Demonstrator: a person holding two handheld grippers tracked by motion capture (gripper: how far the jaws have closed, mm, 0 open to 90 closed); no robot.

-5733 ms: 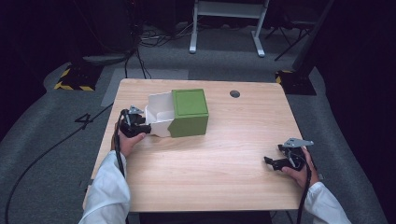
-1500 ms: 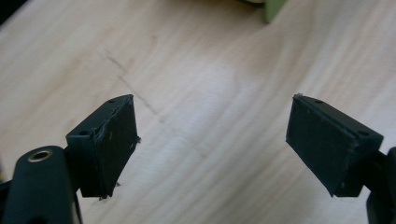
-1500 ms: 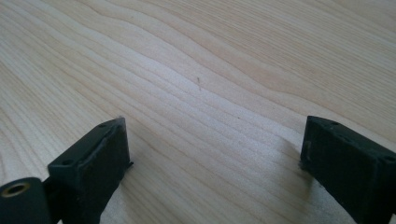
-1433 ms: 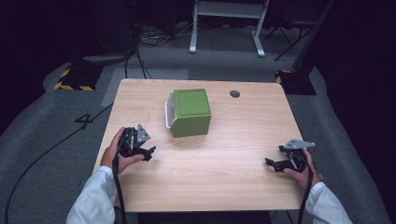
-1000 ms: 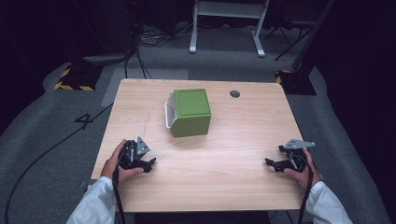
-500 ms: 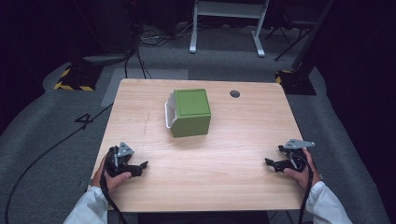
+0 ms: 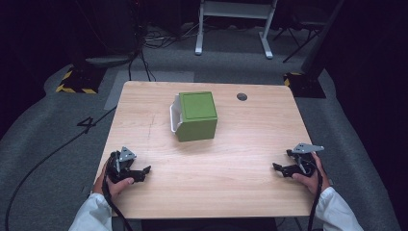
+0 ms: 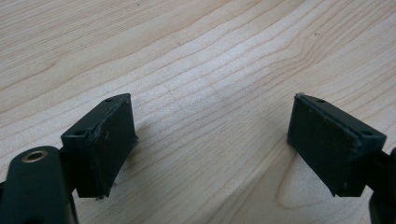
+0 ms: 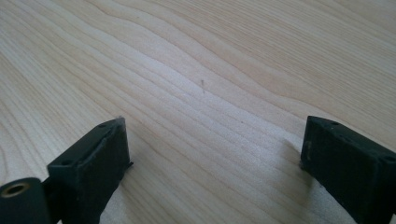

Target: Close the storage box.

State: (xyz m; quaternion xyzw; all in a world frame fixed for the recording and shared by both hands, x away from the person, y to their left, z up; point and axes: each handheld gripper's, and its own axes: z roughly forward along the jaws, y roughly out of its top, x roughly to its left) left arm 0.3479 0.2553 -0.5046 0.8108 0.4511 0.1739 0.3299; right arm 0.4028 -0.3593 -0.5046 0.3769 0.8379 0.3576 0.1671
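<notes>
On the pale wooden table (image 7: pixel 211 187), high view: green cube-shaped box with a white plastic drawer poking out its left side (image 7: pixel 194 115) sits near the far edge, a bit left of centre, well apart from both claws. Left gripper (image 7: pixel 139 173) parked by the near-left corner, right gripper (image 7: pixel 280 168) by the near-right corner, jaws aimed inward. Small dark round hole (image 7: pixel 242 96) near far edge, right of box.

In left gripper view: left gripper (image 8: pixel 212 140) spread wide, released, nothing between pads, bare wood grain below.

In right gripper view: right gripper (image 9: pixel 215 163) likewise spread, released, empty.

Handling, prob.: box looks light, stiff, smooth-sided, so may slide when pushed; drawer likely loose, w/ thin rim. Best taken across two opposite green walls, or by the white rim to pull drawer.
</notes>
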